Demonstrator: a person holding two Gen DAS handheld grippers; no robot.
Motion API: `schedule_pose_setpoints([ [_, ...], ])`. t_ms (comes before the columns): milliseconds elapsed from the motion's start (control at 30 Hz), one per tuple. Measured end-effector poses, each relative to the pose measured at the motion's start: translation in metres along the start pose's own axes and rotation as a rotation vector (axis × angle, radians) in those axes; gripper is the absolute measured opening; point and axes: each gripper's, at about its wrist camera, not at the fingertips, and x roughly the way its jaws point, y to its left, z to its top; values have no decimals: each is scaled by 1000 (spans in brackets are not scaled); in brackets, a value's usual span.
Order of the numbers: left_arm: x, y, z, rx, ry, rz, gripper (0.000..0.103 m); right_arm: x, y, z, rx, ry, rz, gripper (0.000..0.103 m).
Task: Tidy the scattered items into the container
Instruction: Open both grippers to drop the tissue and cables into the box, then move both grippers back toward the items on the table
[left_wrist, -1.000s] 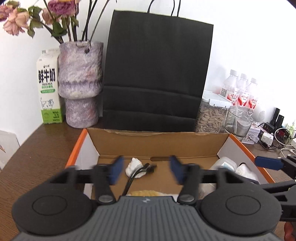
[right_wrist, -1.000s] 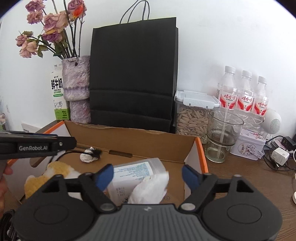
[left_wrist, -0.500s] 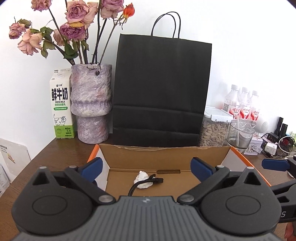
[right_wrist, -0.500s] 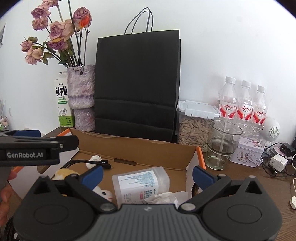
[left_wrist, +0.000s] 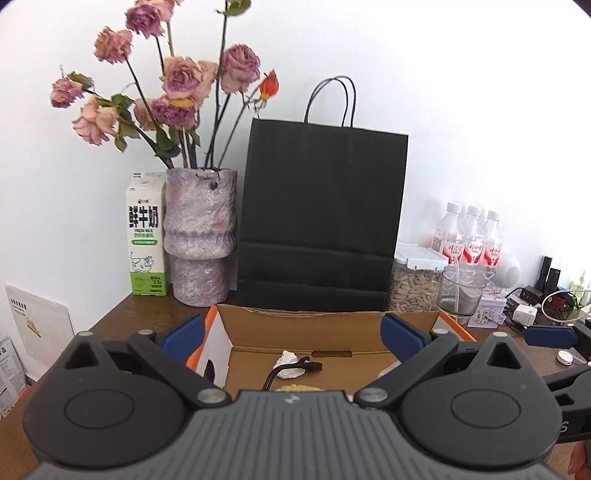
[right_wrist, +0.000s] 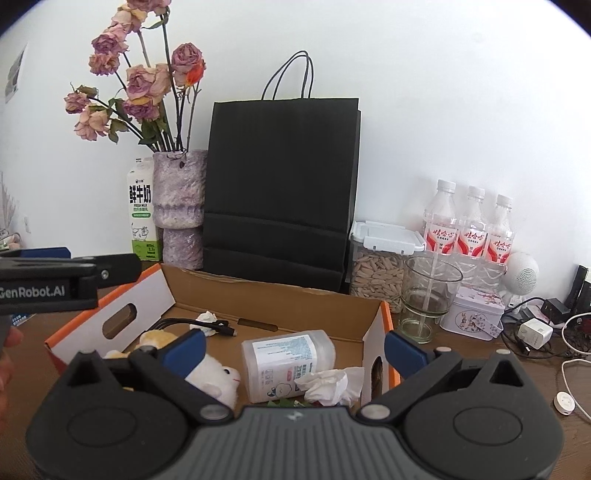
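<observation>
Hovering wide apart and empty, both the left gripper (left_wrist: 291, 338) and right gripper (right_wrist: 293, 347) risk bumping the orange-edged cardboard box (right_wrist: 280, 295) walls ahead of the jaws.

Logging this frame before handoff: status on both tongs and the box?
Left tongs open, empty. Right tongs open, empty. Cardboard box holds plastic bottle, plush toy, cable, crumpled tissue. Nothing in the way.

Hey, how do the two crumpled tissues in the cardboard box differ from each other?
The near tissue looks larger and looser; the far tissue looks smaller and balled tighter. The near tissue lies against the plastic bottle near the box's front; the far tissue sits by the back wall, touching the black cable. Both are white and crumpled.
</observation>
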Motion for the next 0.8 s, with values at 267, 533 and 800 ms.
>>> schedule_pose_setpoints([
  [267, -48, -3, -6, -2, -38, -10, 103, -41, 7, -8, -6, -26, 4, 103],
  [533, -99, 4, -25, -10, -40, -7, 103, -94, 13, -23, -27, -72, 16, 103],
  [800, -139, 19, -58, 3, 15, 22, 103, -142, 10, -63, -21, -47, 13, 103],
])
